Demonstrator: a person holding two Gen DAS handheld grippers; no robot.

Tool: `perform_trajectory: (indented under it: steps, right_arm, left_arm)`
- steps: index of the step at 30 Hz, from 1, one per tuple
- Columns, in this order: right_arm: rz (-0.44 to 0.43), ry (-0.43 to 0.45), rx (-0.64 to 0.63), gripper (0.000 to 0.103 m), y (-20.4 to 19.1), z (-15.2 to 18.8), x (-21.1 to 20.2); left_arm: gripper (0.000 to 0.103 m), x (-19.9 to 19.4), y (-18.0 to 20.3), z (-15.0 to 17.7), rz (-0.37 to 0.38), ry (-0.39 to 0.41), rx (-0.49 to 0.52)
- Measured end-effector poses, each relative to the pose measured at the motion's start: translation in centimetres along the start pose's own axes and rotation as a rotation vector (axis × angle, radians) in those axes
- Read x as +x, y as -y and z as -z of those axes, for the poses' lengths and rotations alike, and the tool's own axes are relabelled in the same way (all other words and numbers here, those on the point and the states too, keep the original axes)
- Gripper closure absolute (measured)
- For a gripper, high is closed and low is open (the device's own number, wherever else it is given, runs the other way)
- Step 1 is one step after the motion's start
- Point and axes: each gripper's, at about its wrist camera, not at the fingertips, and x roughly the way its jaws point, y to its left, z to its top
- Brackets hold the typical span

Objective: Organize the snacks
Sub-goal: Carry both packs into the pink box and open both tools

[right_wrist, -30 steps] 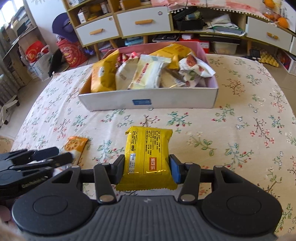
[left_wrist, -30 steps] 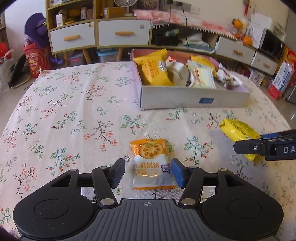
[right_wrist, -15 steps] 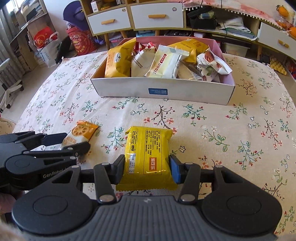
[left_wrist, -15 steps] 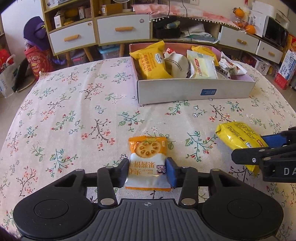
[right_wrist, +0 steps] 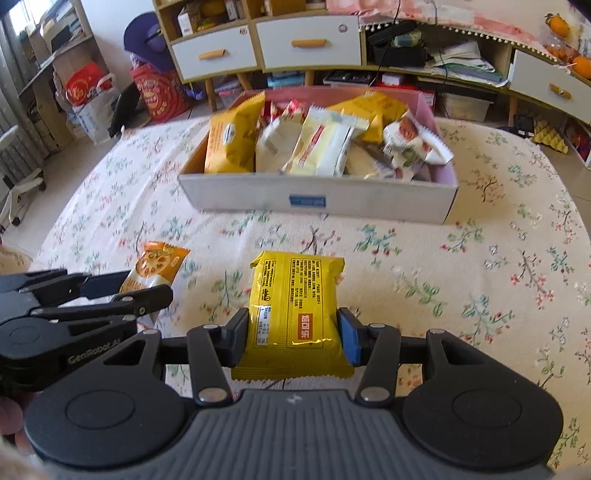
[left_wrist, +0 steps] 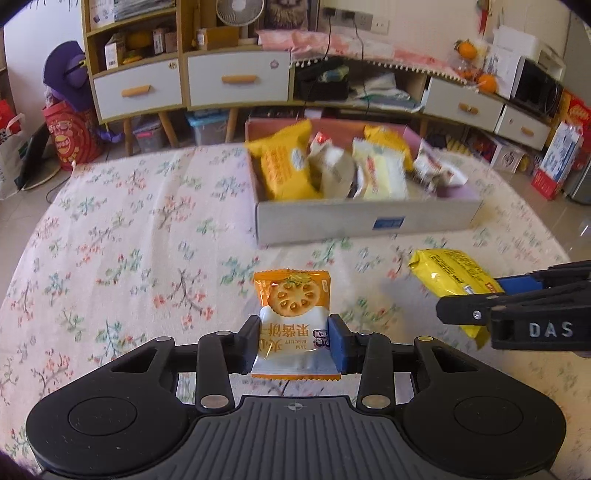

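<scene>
Upper frame: I see a drawer cabinet (left_wrist: 192, 85), fan (left_wrist: 235, 14), oranges (left_wrist: 476, 70); red bag (right_wrist: 160, 92) upper left.

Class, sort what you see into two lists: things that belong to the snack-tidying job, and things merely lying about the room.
Belongs to the job:
- jam biscuit packet, clamped in left gripper
- yellow snack packet, clamped in right gripper
- snack box

Lying about:
- drawer cabinet
- desk fan
- oranges
- red bag

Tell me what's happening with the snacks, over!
Left gripper shut on orange biscuit packet. Right gripper shut on yellow snack pack. Snack box ahead, already crowded. Nothing blocking the way.
</scene>
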Motion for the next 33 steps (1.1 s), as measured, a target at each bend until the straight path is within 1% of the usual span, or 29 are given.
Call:
perform_trajectory:
  steps: [4, 8, 13, 18, 23, 28, 33]
  right_arm:
    - [0.014, 0.030, 0.018, 0.057, 0.7, -1.2, -0.5]
    - [0.024, 0.074, 0.040, 0.057, 1.5, -3.4, -0.9]
    - [0.005, 0.133, 0.049, 0.057, 2.8, -7.2, -0.9]
    - [-0.008, 0.144, 0.061, 0.057, 4.3, -11.3, 1.0]
    - [-0.014, 0.128, 0.076, 0.057, 5.1, -14.4, 3.8]
    - [-0.008, 0.108, 0.085, 0.057, 5.2, -15.7, 5.8]
    - [-0.035, 0.096, 0.096, 0.057, 5.1, -16.5, 6.7]
  left_arm:
    - [0.067, -0.6, 0.6, -2.0, 0.005, 0.036, 0.010]
    - [0.067, -0.4, 1.2, -4.5, 0.006, 0.080, 0.032]
    - [0.067, 1.6, 2.1, -7.6, 0.017, 0.109, 0.059]
    - [0.067, 4.5, 2.4, -10.2, 0.050, 0.121, 0.043]
    - [0.067, 6.9, 2.7, -11.3, 0.082, 0.133, 0.051]
    - [0.066, 8.7, 2.9, -11.8, 0.094, 0.122, 0.063]
    - [0.067, 9.6, 2.7, -11.4, 0.101, 0.111, 0.070]
